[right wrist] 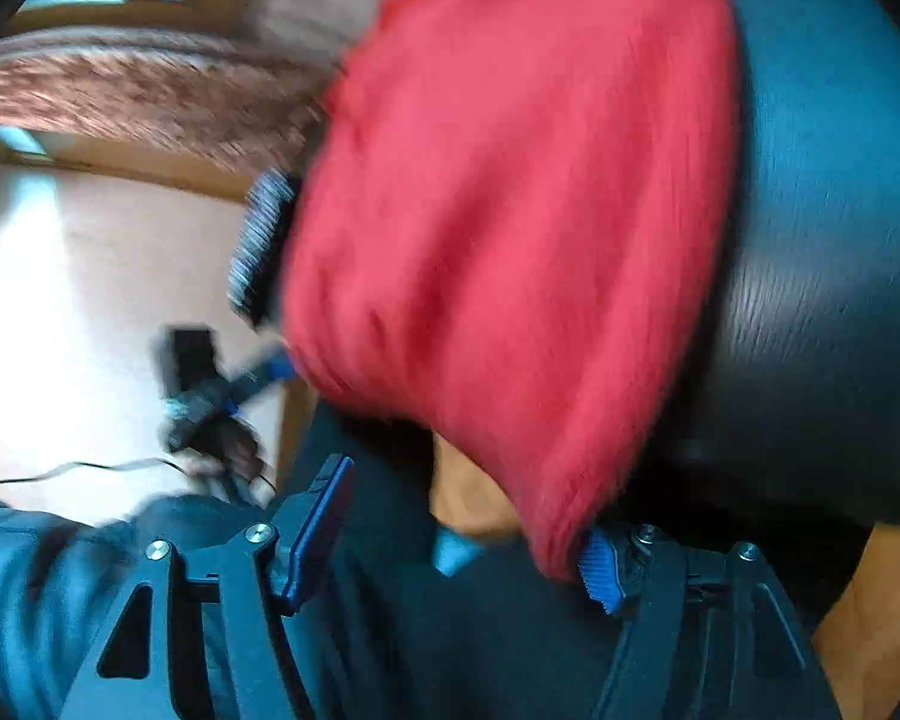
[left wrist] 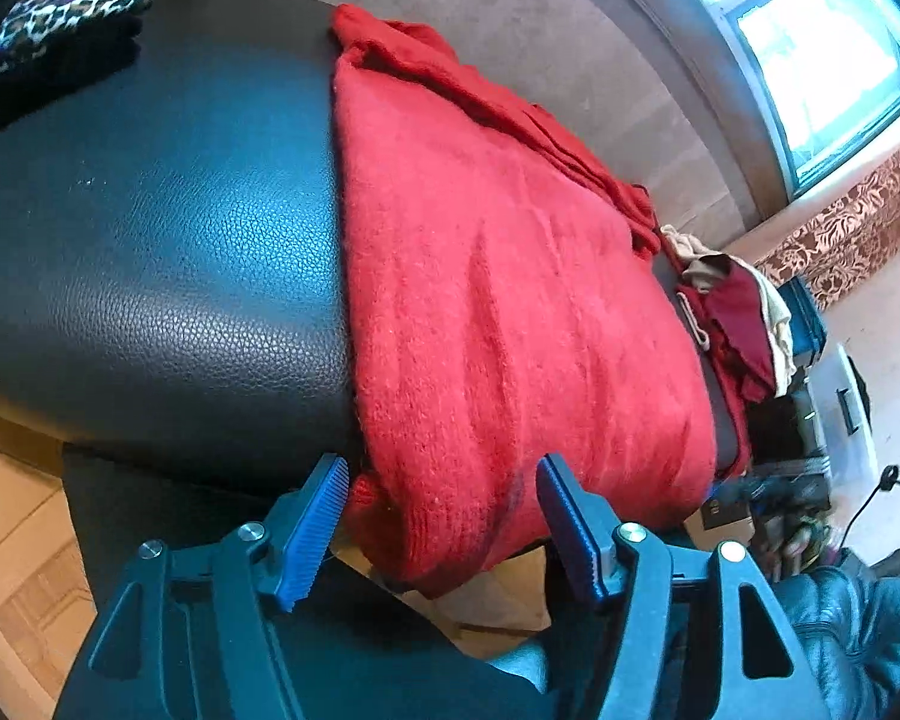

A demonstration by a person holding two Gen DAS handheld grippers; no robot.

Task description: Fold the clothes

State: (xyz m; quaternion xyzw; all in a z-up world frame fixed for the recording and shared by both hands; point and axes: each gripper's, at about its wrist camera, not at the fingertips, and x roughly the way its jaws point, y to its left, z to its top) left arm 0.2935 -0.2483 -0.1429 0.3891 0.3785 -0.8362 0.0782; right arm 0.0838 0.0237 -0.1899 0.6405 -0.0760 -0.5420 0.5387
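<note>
A red fuzzy sweater lies folded lengthwise on a black leather surface, its near end hanging over the front edge. My left gripper is open, its blue pads on either side of that hanging end without pinching it. In the blurred right wrist view the same sweater droops over the edge. My right gripper is open, and the sweater's lowest tip touches its right pad. The left gripper shows there at the sweater's left edge.
A leopard-print garment lies at the far left corner of the surface. A pile of dark red and cream clothes sits past the sweater on the right. Boxes and a cable are on the floor. A window is beyond.
</note>
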